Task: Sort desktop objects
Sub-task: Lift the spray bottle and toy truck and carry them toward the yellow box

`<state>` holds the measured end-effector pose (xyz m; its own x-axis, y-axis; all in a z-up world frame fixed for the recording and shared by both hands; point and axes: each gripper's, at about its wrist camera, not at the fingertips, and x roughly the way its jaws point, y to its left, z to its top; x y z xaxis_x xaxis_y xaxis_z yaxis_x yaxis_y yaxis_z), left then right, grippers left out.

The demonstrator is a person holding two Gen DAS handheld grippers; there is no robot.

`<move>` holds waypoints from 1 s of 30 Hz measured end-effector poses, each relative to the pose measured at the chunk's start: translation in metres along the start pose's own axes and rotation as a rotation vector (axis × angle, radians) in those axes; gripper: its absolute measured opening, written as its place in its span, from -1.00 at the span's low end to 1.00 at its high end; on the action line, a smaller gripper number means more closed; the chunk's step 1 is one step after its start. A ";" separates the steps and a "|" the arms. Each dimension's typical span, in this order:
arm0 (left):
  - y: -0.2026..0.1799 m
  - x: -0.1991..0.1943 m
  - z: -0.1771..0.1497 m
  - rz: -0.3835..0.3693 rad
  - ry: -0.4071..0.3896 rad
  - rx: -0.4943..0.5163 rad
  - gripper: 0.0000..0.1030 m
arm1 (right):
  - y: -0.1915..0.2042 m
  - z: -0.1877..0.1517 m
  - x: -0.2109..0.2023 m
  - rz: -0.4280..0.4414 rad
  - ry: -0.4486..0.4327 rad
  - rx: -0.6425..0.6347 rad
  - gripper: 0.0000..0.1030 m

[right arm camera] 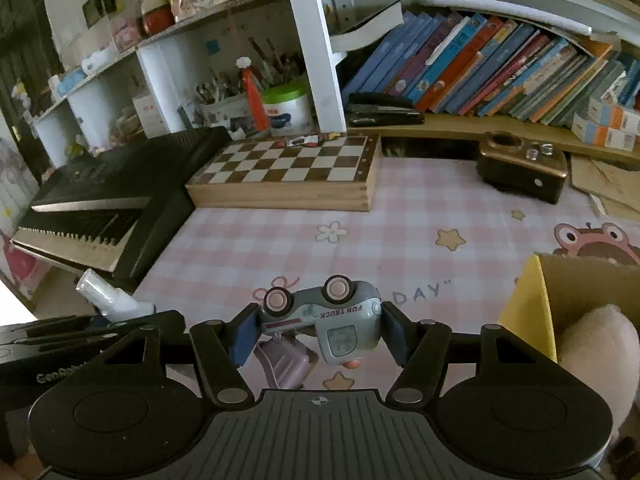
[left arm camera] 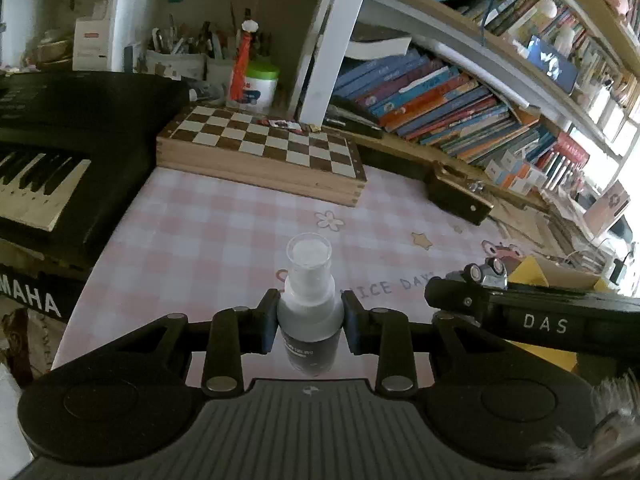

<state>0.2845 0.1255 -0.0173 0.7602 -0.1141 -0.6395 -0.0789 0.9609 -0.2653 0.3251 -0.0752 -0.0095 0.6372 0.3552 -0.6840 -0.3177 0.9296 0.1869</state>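
Note:
My left gripper (left arm camera: 309, 320) is shut on a small spray bottle (left arm camera: 309, 312) with a clear cap, white shoulder and dark body, held upright above the pink checked tablecloth (left arm camera: 224, 232). In the right wrist view the same bottle (right arm camera: 108, 300) shows at the far left. My right gripper (right arm camera: 314, 330) is shut on a grey toy truck (right arm camera: 336, 320) with pink wheels, tipped on its side, its pink scoop hanging below. The truck's wheels (left arm camera: 486, 270) also peek over the right gripper's arm in the left wrist view.
A yellow-edged cardboard box (right arm camera: 532, 304) stands at the right with a pink soft thing (right arm camera: 596, 352) in it. A wooden chessboard box (right arm camera: 288, 176), a black keyboard (right arm camera: 104, 208), a brown radio-like box (right arm camera: 520, 168) and bookshelves (right arm camera: 500, 64) ring the cloth.

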 end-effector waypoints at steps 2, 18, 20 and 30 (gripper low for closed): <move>0.002 -0.009 -0.001 -0.010 -0.015 -0.006 -0.42 | 0.002 -0.003 -0.007 -0.004 -0.008 -0.003 0.25; 0.012 -0.082 -0.032 -0.115 -0.065 -0.015 -0.42 | 0.026 -0.048 -0.066 -0.049 -0.051 -0.025 0.25; 0.013 -0.090 -0.036 -0.128 -0.067 -0.010 -0.42 | 0.029 -0.055 -0.073 -0.057 -0.055 -0.019 0.25; 0.024 -0.131 -0.061 -0.202 -0.066 0.019 -0.42 | 0.054 -0.090 -0.104 -0.085 -0.053 0.012 0.25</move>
<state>0.1435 0.1479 0.0167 0.8002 -0.2891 -0.5255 0.0916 0.9248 -0.3693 0.1785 -0.0710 0.0088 0.6980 0.2790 -0.6595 -0.2526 0.9577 0.1379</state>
